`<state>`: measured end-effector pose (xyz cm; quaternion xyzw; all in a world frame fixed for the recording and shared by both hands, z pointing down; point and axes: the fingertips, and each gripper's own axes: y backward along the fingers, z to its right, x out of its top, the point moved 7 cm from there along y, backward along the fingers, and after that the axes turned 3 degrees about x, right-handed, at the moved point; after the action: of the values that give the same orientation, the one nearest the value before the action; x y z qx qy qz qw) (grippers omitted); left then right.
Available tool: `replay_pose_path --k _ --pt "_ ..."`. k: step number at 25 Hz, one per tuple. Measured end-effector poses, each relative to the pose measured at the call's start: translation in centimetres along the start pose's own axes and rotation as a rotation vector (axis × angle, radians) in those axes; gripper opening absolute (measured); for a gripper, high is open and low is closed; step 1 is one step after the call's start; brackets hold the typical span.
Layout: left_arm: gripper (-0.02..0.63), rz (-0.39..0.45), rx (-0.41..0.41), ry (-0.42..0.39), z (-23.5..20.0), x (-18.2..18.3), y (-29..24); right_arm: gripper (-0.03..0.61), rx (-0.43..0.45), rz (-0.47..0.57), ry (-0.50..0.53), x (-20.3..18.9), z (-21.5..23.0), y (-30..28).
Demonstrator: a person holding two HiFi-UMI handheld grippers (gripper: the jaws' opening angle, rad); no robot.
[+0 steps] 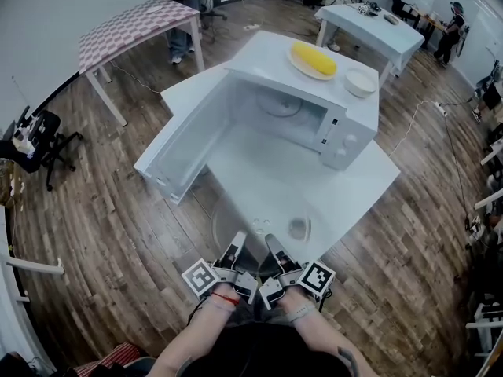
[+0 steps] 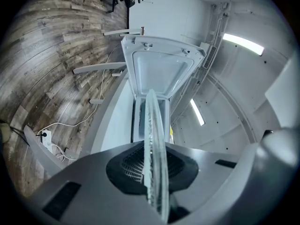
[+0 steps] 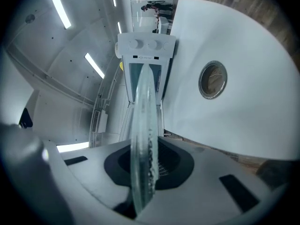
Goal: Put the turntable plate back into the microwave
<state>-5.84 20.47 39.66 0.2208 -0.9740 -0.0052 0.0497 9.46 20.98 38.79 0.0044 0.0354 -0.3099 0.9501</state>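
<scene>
Left gripper view: the left tongs (image 2: 157, 191) are clenched on the rim of the clear glass turntable plate (image 2: 151, 125). The plate shows edge-on, wedged between the two jaws. Beyond it, the microwave (image 2: 161, 74) stands with its door open.

In the right gripper view, the right tongs (image 3: 140, 191) grasp the same plate's rim in the same way, the glass edge pinched between the jaws.

In the head view, both tongs sit side by side at the bottom of the picture, each in one of the person's hands. They hold the near edge of the plate, which lies roughly flat over the near part of the white desk (image 1: 357, 183). The plate is in front of the microwave and outside it.

A round hole (image 1: 299, 228) in the desk lies just beside the plate's right edge. The microwave door (image 1: 185, 144) is swung wide open to the left, and the cavity faces the person. On top of the microwave rest a dish of yellow food (image 1: 313, 60) and a small white bowl (image 1: 361, 82). A wooden floor (image 1: 94, 210) surrounds the desk.
</scene>
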Motion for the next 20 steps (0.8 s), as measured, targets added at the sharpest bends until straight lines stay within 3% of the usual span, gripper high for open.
replay_pose_path --k 20 --pt "0.049 -0.009 0.042 0.005 -0.7 0.4 -1.6 0.043 -0.009 0.025 -0.047 1.0 1.1 -1.0"
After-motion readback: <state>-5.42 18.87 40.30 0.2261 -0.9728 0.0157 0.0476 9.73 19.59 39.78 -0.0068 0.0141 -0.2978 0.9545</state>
